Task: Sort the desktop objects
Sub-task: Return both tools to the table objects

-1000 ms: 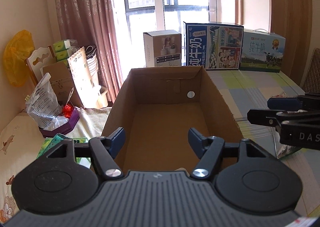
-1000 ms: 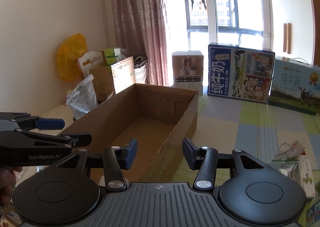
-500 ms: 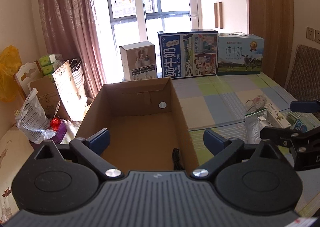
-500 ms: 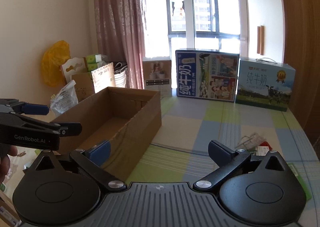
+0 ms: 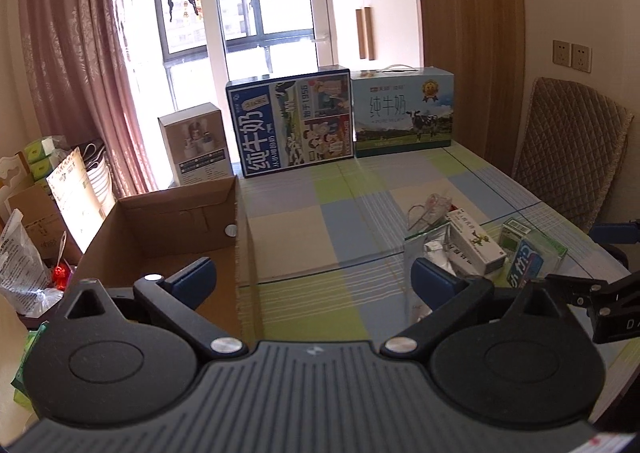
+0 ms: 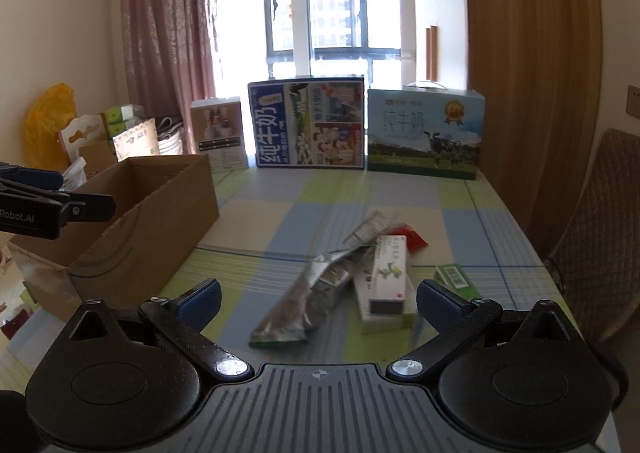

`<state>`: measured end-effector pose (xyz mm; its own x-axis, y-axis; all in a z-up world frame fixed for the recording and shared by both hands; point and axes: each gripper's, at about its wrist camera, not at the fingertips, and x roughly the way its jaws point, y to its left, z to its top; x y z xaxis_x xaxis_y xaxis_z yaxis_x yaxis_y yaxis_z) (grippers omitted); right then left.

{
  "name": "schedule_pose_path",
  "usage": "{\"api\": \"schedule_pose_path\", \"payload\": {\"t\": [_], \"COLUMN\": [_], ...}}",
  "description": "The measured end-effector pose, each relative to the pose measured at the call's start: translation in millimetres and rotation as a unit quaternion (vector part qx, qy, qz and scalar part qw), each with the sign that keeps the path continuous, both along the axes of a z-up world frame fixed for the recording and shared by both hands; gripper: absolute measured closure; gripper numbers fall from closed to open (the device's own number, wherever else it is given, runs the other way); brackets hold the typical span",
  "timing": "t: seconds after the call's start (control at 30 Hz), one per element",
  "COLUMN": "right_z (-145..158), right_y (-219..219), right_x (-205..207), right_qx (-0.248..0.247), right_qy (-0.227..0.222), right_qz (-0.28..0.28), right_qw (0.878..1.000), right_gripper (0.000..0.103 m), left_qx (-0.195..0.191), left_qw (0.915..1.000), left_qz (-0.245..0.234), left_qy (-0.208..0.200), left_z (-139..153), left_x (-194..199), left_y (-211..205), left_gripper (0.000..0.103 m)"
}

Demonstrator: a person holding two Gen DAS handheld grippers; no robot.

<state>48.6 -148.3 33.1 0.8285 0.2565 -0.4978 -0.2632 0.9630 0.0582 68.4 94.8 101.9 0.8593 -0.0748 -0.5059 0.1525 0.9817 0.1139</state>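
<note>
An open cardboard box [image 5: 168,229] stands on the table's left side; it also shows in the right wrist view [image 6: 152,205]. A pile of small items lies at the right: a white medicine carton [image 6: 386,273], a silver foil pouch [image 6: 312,293], a green box [image 6: 454,277], a red packet [image 6: 412,237] and clear blister packs [image 6: 368,227]. The white carton [image 5: 474,247] and a green-blue box [image 5: 528,255] show in the left wrist view. My left gripper [image 5: 314,279] is open and empty beside the box's right wall. My right gripper [image 6: 318,299] is open and empty just before the pile.
Two milk cartons [image 6: 308,125] [image 6: 424,133] and a small white box [image 6: 218,137] stand along the table's far edge by the window. A padded chair [image 6: 600,237] is at the right. Bags and boxes [image 5: 32,213] crowd the floor to the left.
Both grippers opened wider and swung right, away from the cardboard box toward the pile of small items. The box moved to the left in both views.
</note>
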Motion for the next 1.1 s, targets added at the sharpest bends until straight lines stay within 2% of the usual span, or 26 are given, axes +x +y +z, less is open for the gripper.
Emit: {"api": "schedule_pose_path", "payload": {"t": [0.27,0.73,1.1], "right_z": [-10,-29,-55], "right_y": [-44,-72,-113], "right_x": [-5,7,29], "right_qx": [-0.001,-0.003,-0.033], "right_qy": [0.014,0.037,0.062], "right_qz": [-0.037,-0.056,-0.067], "right_qw": [0.999,0.998,0.995], "right_gripper": [0.002,0.002,0.002], "left_qx": [0.009,0.016,0.013], "left_qw": [0.999,0.9945,0.9861], "left_qz": [-0.041,-0.085,-0.143], "left_qy": [0.016,0.058,0.083], "left_z": [-12,-43,-76], "left_x": [7,24,35], "left_y": [-41,-82,-140], "left_gripper": [0.001,0.001,0.001]}}
